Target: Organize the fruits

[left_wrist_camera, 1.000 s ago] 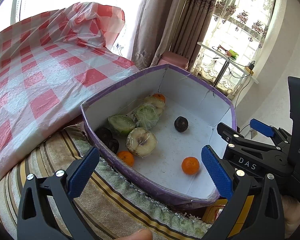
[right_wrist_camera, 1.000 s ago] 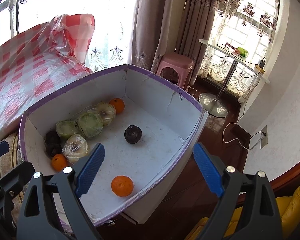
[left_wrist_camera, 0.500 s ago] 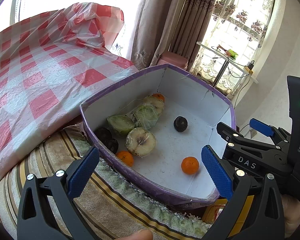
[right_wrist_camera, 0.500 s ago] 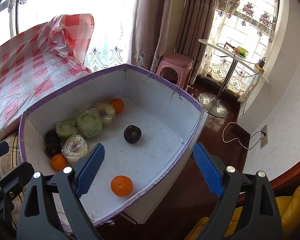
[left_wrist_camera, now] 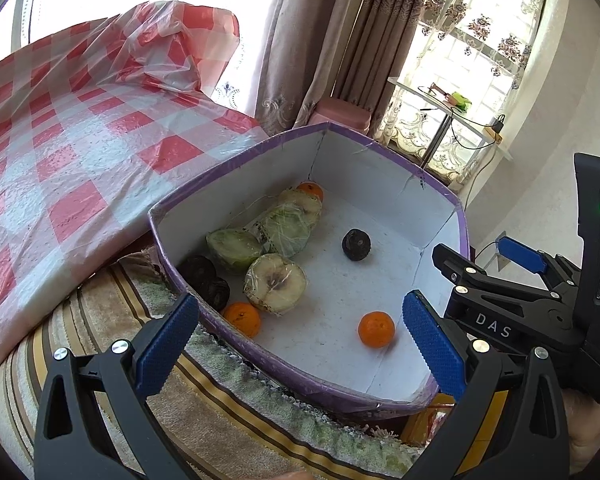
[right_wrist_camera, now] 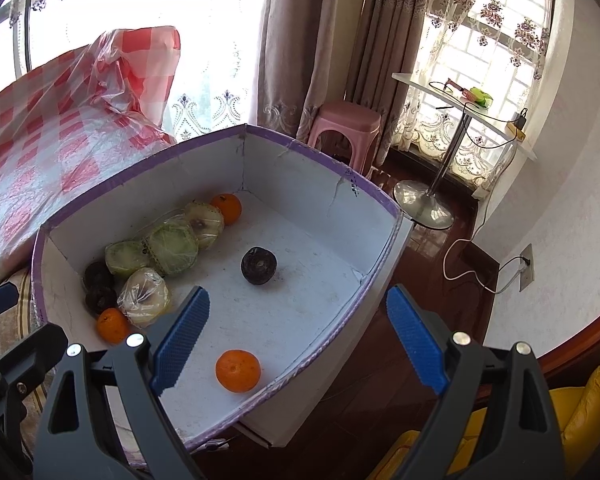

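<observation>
Both claws, left gripper (left_wrist_camera: 300, 344) and right gripper (right_wrist_camera: 298, 338), gape wide and empty above the box (right_wrist_camera: 320, 160).

Scarcely anything has shifted lately: lone orange (right_wrist_camera: 237, 370) and dark fruit (right_wrist_camera: 259, 265) lie apart mid-box; wrapped fruits (right_wrist_camera: 168, 250) cluster along its left wall.

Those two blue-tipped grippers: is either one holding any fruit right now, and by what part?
Nothing is held. The left gripper and right gripper are both open above the box, empty.
</observation>
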A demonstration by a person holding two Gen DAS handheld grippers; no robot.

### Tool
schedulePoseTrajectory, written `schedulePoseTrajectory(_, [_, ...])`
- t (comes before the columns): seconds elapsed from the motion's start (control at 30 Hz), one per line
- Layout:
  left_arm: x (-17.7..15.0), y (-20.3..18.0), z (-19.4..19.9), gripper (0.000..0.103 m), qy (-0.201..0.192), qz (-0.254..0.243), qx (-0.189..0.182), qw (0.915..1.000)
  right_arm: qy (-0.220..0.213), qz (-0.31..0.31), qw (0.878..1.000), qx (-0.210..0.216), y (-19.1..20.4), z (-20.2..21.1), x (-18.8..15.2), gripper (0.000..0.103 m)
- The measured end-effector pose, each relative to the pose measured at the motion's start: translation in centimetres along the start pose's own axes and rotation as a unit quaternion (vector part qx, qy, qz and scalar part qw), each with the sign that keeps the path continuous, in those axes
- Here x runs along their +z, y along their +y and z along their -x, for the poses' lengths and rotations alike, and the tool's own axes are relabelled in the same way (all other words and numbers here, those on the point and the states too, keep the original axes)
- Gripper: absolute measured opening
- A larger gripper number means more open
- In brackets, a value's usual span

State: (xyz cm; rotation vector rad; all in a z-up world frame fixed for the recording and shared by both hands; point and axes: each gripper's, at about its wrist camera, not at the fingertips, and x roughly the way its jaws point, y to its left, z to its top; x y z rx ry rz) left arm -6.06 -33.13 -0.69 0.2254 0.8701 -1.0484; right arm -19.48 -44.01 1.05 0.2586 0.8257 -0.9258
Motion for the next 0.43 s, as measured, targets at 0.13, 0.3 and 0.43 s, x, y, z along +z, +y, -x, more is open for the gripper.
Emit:
schedulePoseTrajectory(0.13, [0.1,-0.3,-0.5,0.099,0.007,-0.008,-0.012,0.9999,0.009,-0.008,1.0,-0.002,-0.3,-0.4,-0.1,0.091])
schedulePoseTrajectory(0.3, [0.4,-0.1,1.5,0.099,-0.006,-0.012,-0.014,0.9998,0.001,-0.007,1.0,0.012,0.3,0.0,0.1,0.092])
schedulePoseTrajectory(0.43, [-0.4,2.7,6.1,0.099,-0.038,0.013,0.032,0.9986,-0.019,0.038,0.996,0.073,4.0,2.0,0.6,0.095])
